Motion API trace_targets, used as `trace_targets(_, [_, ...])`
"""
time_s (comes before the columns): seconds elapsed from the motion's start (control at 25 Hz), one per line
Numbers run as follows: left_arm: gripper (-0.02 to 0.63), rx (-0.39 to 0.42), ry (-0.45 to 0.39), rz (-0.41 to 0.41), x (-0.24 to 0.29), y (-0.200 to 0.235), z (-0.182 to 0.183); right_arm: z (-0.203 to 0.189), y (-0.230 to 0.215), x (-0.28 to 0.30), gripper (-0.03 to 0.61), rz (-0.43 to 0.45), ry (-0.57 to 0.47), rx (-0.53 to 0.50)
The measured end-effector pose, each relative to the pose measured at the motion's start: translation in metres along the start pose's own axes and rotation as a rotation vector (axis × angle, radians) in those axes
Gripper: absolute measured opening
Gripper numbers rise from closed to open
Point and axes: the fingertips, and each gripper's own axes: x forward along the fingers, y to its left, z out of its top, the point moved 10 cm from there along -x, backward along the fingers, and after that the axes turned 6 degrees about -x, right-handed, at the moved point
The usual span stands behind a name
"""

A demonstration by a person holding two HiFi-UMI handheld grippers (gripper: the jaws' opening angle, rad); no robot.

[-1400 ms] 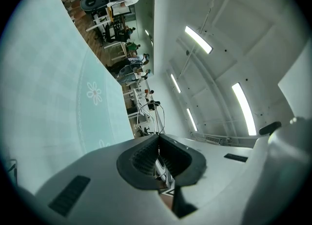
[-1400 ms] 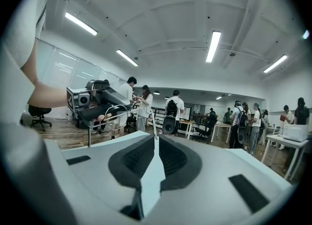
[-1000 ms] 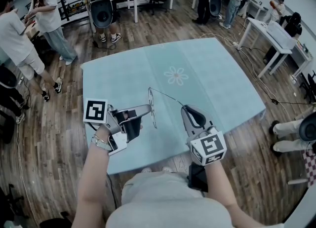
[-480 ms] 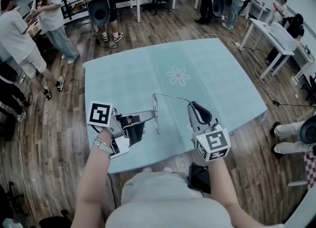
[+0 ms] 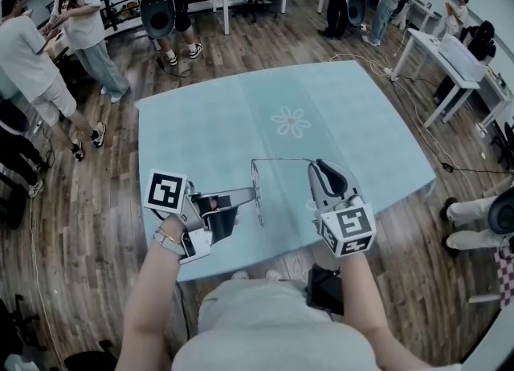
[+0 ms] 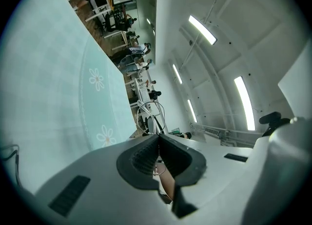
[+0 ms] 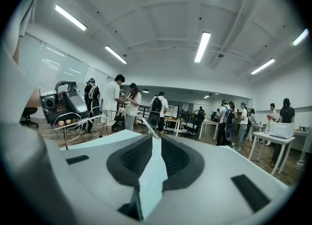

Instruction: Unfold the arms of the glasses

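Head view: wire-rimmed glasses [image 5: 256,178] held over the pale blue table [image 5: 345,104], between my two grippers.
My left gripper [image 5: 253,194] is clamped tight on the lens rim. One arm stretches sideways to my right gripper [image 5: 315,164], whose jaws have just been opening: a narrow gap, the arm's tip at their mouth.

Table [image 5: 209,128] cloth: pale teal, faint grid, w/ white daisy [image 5: 290,123] print. Floor [image 5: 88,225]: brown wood planks, mixed light/dark. Glasses [image 5: 257,189]: thin silver-grey wire frame.
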Motion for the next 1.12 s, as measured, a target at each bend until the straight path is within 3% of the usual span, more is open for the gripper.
trace_targets(0.32, [0.012, 0.008, 0.017, 0.005, 0.003, 0.000, -0.007, 0.001, -0.004, 0.001, 0.055, 0.007, -0.007, -0.008])
trace_targets(0.64, [0.012, -0.028, -0.041, -0.008, -0.003, -0.001, 0.001, 0.007, -0.001, 0.002, 0.062, 0.028, -0.018, -0.039])
trace_targets(0.8, [0.012, -0.026, -0.052, 0.000, -0.001, -0.003, 0.002, 0.005, -0.002, -0.001, 0.094, 0.049, -0.015, -0.051])
trace_targets(1.12, [0.012, -0.025, -0.055, -0.017, -0.004, -0.004, 0.003, 0.000, 0.004, -0.006, 0.098, 0.050, -0.012, -0.041])
